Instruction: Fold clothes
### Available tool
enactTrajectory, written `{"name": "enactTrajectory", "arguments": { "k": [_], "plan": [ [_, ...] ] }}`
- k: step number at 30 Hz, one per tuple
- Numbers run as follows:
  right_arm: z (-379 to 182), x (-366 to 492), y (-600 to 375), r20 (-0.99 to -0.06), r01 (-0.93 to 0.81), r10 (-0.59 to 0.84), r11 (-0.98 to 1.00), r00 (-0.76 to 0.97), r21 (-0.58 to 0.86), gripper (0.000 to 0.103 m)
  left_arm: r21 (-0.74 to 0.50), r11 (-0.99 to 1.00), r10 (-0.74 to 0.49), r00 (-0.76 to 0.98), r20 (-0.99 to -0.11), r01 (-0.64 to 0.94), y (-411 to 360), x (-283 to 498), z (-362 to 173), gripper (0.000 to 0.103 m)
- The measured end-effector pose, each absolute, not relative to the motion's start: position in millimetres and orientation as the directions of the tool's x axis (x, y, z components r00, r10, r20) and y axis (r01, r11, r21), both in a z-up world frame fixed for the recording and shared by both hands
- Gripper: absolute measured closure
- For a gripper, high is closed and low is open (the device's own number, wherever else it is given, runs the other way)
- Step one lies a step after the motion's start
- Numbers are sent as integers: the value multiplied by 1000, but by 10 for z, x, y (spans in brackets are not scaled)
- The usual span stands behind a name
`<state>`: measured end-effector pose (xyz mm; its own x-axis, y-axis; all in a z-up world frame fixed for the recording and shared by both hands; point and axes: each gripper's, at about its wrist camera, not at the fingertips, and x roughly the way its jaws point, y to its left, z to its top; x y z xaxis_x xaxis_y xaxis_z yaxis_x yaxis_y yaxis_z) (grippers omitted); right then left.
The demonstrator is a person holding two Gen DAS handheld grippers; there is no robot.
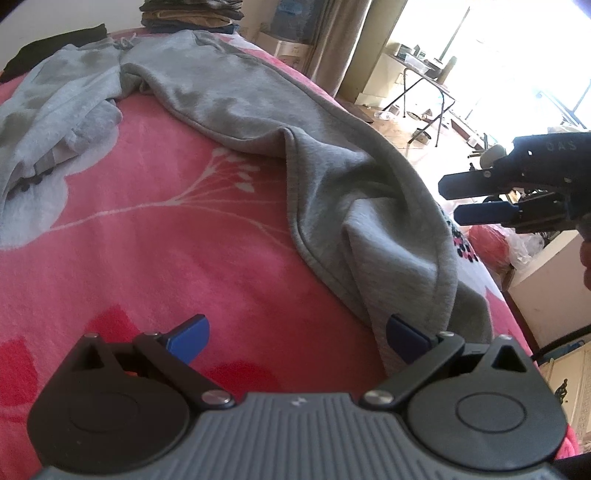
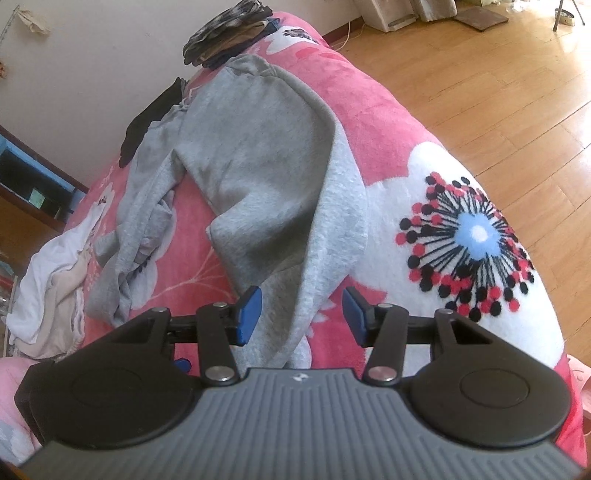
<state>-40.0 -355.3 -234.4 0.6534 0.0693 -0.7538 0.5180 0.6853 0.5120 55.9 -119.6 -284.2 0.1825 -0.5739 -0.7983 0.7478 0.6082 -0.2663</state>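
Blanket (image 1: 147, 240) carries the grey trousers (image 1: 240, 107), long axis running away from me toward the folded stack (image 1: 192, 13). My left gripper (image 1: 297, 334) is spread wide, empty, its right finger beside the near leg end. My right gripper (image 2: 302, 314), also released, straddles that same end, equally near.

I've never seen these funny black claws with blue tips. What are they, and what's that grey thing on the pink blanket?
They are grabbing tools a person holds, one in each hand, each with a camera looking past its jaws. One picture looks out from the left gripper, the other from the right gripper. Both stand open and hold nothing. The grey thing is a pair of sweatpants spread on a pink flowered blanket, waiting to be folded. Far back sits a stack of folded clothes, and white laundry lies bunched at the side.
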Motion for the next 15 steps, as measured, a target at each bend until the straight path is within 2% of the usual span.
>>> {"name": "enactTrajectory", "arguments": {
  "k": [15],
  "plan": [
    [-2432, -698, -3477, -775, 508, 71, 716, 628, 478, 53, -346, 528, -617, 70, -784, 775, -1090, 447, -2871, 1]
  ]
}}
